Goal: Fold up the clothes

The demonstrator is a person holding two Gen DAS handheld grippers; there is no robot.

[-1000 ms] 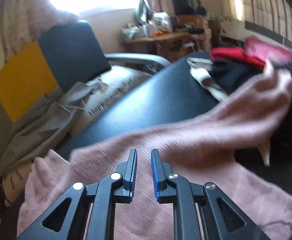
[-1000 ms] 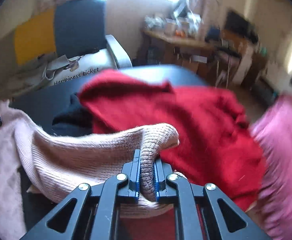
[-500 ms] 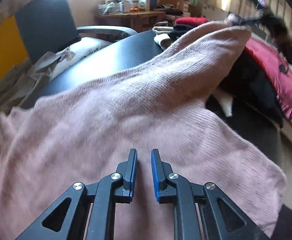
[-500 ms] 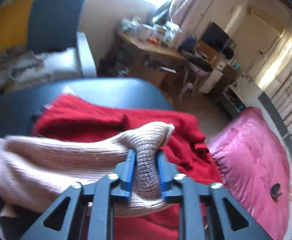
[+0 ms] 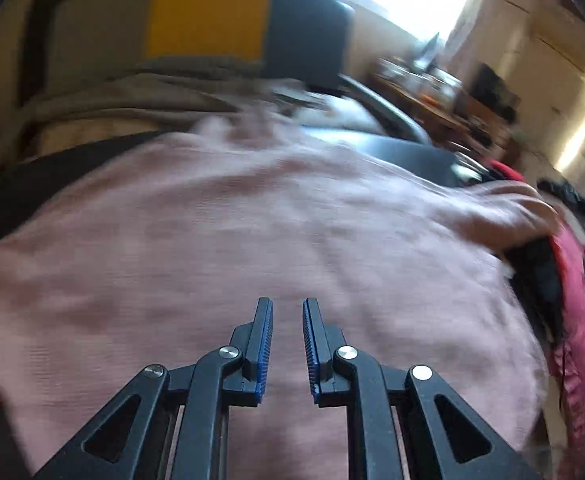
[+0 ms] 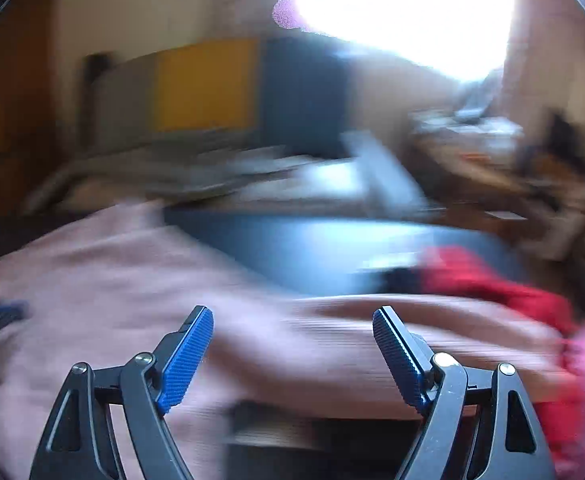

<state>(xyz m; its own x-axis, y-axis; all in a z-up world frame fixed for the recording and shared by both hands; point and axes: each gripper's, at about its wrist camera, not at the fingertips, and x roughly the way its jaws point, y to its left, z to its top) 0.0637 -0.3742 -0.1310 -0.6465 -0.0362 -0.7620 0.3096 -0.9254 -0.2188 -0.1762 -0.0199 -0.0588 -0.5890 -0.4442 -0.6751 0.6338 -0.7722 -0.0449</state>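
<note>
Pink sweater (image 5: 276, 240) spread over my dark table (image 6: 312, 248), filling most of both views. Red garment (image 6: 488, 280) piled at its right end. My right gripper (image 6: 292, 332) has just been opening; jaws wide, nothing between them. Left gripper (image 5: 287, 320) above the sweater: narrow gap, nothing pinched.

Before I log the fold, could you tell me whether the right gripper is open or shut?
Open: the right gripper has its jaws spread wide, just opened, gripping nothing.
</note>
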